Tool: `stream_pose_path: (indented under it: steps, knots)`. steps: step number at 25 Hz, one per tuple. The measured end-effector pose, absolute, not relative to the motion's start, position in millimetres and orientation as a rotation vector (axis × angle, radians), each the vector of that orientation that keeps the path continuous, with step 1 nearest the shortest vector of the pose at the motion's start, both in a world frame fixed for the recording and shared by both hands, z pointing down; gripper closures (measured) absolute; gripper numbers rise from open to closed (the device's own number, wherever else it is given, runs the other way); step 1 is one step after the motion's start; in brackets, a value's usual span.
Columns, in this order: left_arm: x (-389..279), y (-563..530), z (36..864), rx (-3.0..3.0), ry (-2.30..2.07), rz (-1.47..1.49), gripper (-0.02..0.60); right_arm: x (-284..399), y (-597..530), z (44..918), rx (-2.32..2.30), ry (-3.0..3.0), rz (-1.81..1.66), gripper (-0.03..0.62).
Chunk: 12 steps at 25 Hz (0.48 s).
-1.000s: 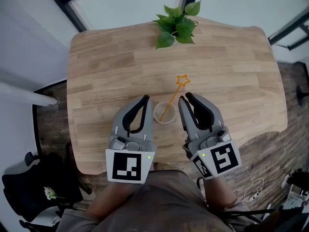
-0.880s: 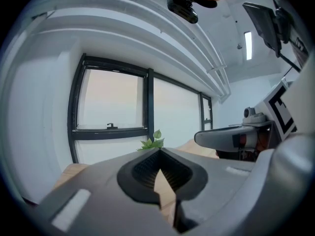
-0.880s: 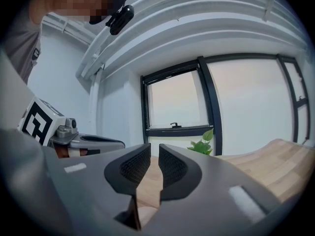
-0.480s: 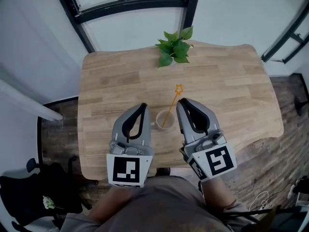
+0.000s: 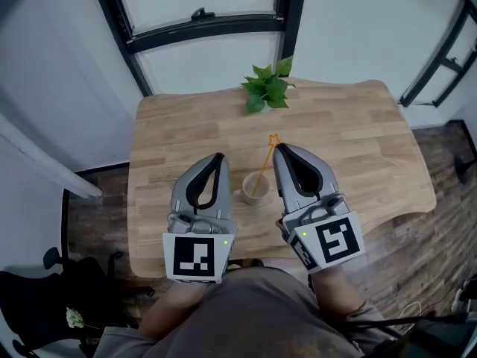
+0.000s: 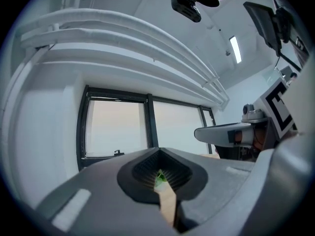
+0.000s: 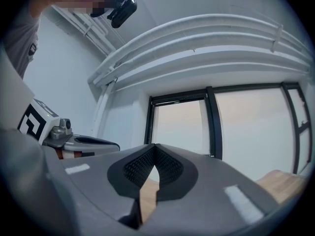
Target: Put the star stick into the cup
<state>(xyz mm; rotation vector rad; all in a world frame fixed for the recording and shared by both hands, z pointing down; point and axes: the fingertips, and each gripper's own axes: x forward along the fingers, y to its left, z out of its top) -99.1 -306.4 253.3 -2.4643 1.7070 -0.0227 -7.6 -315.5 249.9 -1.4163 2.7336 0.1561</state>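
Note:
A pale cup (image 5: 252,188) stands on the wooden table (image 5: 171,125) between my two grippers. The yellow star stick (image 5: 262,166) leans in the cup, its star end (image 5: 273,139) up and to the right beside the right gripper's tip. My left gripper (image 5: 218,157) is left of the cup, jaws pressed together with nothing in them. My right gripper (image 5: 280,149) is right of the cup, also shut and empty. Both gripper views point upward at a window and ceiling, with left gripper (image 6: 158,150) and right gripper (image 7: 155,145) closed; neither cup nor stick shows there.
A small green plant (image 5: 266,86) sits at the table's far edge. A black-framed window (image 5: 209,21) and white wall lie behind the table. A black chair (image 5: 45,289) stands on the floor at lower left. The table's near edge runs just before the grippers.
The head view has pulled back and tilted up, showing more window and wall. Both grippers have lifted slightly and stay shut. The star stick remains leaning in the cup.

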Motion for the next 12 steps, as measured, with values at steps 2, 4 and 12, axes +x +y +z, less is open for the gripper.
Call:
stream_pose_path:
  steps: [2,4,12]
  knots:
    - [-99.4,-303.4,247.7,-2.451,1.699,-0.012,0.581,-6.7,-312.8,246.2,-1.418,2.722,0.167,0.571]
    - [-99.4,-300.7,244.4,-2.444,1.694,-0.006,0.581,-5.7,-310.6,243.5,-1.42,2.711,0.176,0.571]
    - [-101.3,-296.7,244.1,-2.439,1.698,-0.017,0.581,-7.9,-304.8,243.8,-1.418,2.715,0.189,0.572]
